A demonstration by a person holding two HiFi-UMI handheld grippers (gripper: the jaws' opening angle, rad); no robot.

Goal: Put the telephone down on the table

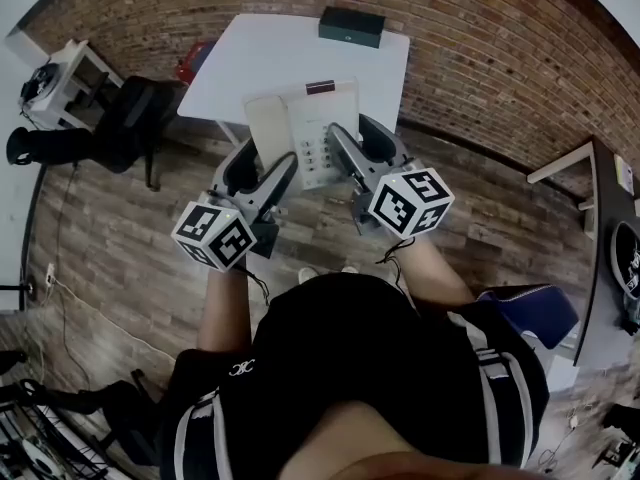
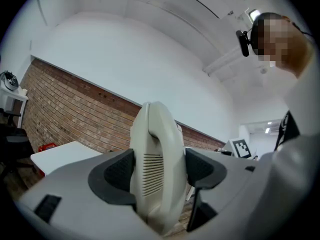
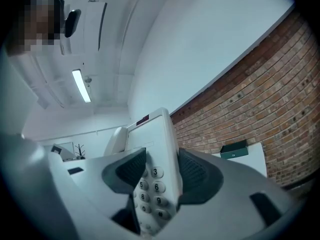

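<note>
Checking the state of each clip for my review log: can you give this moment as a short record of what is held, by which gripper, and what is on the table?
held object: cream telephone
left gripper: shut on the handset
right gripper: shut on the base at the keypad
telephone state: held in the air, not yet set down
target surface: white table
on table: dark green box at the far edge
</note>
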